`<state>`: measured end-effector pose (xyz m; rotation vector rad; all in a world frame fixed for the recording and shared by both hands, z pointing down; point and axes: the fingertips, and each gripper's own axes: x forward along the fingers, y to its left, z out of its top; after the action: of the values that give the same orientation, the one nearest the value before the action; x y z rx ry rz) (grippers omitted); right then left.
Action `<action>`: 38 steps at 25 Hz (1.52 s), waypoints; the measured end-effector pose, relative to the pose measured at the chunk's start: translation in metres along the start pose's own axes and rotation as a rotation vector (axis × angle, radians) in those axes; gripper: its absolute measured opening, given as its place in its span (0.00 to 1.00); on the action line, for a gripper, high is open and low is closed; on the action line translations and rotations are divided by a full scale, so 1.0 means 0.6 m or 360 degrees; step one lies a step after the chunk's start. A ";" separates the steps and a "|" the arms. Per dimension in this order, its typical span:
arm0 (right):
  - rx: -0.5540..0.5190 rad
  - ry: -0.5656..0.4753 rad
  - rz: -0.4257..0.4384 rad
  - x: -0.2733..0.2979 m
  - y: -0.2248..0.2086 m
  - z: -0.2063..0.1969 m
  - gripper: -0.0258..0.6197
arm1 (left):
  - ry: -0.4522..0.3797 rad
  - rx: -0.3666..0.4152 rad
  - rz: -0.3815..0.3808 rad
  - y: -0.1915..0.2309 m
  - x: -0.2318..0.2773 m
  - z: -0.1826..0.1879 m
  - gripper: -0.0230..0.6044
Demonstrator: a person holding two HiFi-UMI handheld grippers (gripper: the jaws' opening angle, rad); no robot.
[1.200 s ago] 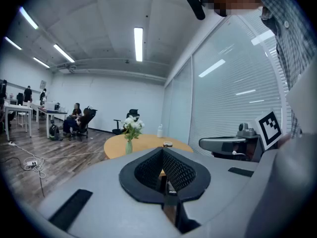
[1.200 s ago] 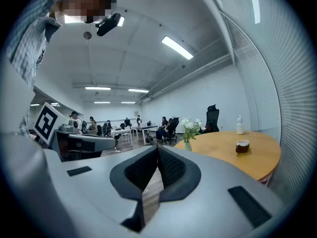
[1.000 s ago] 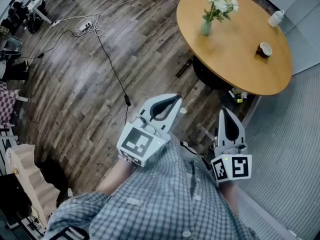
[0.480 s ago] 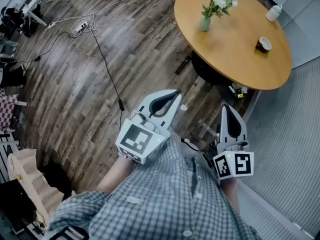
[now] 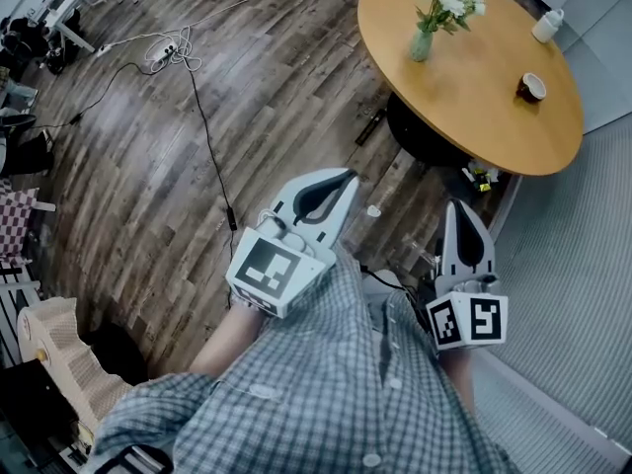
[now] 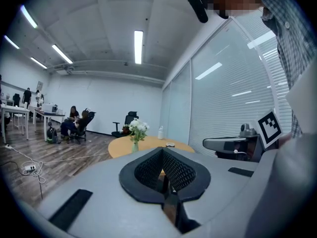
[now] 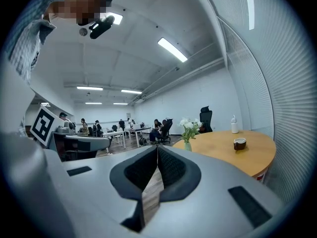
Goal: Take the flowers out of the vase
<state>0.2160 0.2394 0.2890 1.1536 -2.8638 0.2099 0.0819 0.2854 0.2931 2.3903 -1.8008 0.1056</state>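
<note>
Head view: flowers (image 5: 452, 1) upright in vase (image 5: 422, 45) on the counter (image 5: 494, 117), well ahead, between the lines of left gripper (image 5: 345, 176) and right gripper (image 5: 456, 206); both sets of fingers together, empty; neither clearly nearer.

**Round table ahead, cable across the floor**

I'm looking down on a round wooden table (image 5: 464, 107). A dark cup (image 5: 532, 87) sits near its right edge, and a white bottle (image 5: 546, 26) stands at the far rim. A black cable (image 5: 204, 131) snakes over the plank floor (image 5: 128, 196) from beside a white power strip (image 5: 164, 54). There's grey carpet (image 5: 568, 265) on my right, and a black office chair (image 6: 130, 118) beyond the table.
</note>
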 end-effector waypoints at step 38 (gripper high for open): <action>-0.0088 0.0114 0.0246 0.269 -0.071 0.006 0.06 | -0.0023 -0.0077 0.0197 0.170 0.163 0.025 0.05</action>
<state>0.1293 0.0978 0.3051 0.8976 -2.8765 0.1724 0.0108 0.1624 0.3002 2.2521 -1.9340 0.0577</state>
